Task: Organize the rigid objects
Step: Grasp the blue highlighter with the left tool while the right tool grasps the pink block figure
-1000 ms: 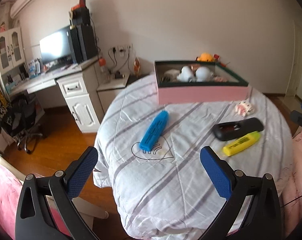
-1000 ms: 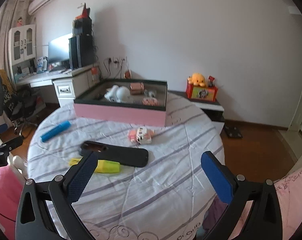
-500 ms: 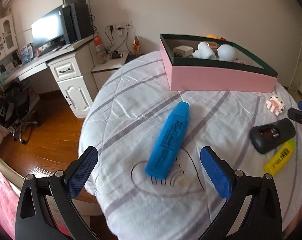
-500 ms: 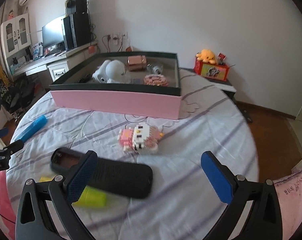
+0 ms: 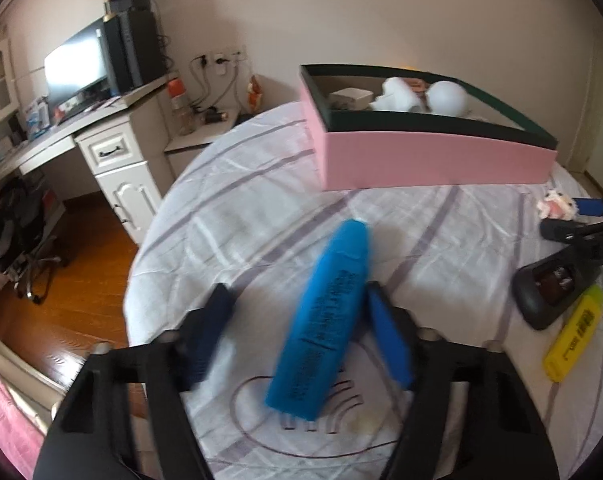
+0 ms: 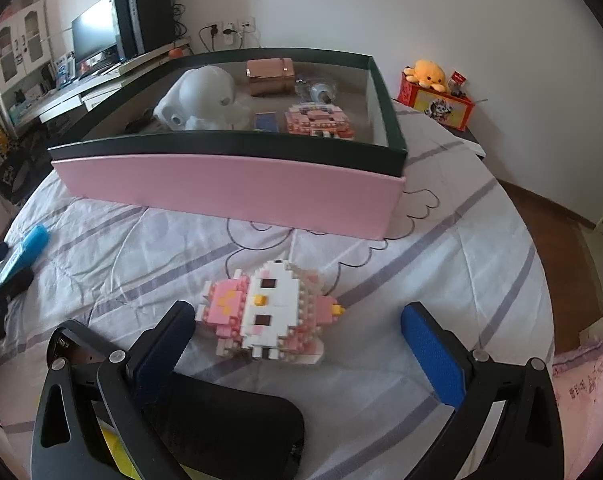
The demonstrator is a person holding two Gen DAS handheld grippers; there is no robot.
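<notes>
In the left wrist view, the left gripper (image 5: 297,320) sits low in the frame, its jaws just closing around the blue highlighter (image 5: 325,328); the right pad seems to touch it, the left pad stands clear, though blur makes this uncertain. The highlighter lies on the striped cloth (image 5: 237,208) below the pink box (image 5: 433,156). The right gripper (image 6: 301,332), jaws wide and empty, straddles the block figure (image 6: 269,312) at centre.

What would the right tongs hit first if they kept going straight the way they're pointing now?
Most likely the pink and white brick figure, lying on the bedspread between the open right tongs. Beyond it stands the pink box, though depth is hard to judge.
</notes>
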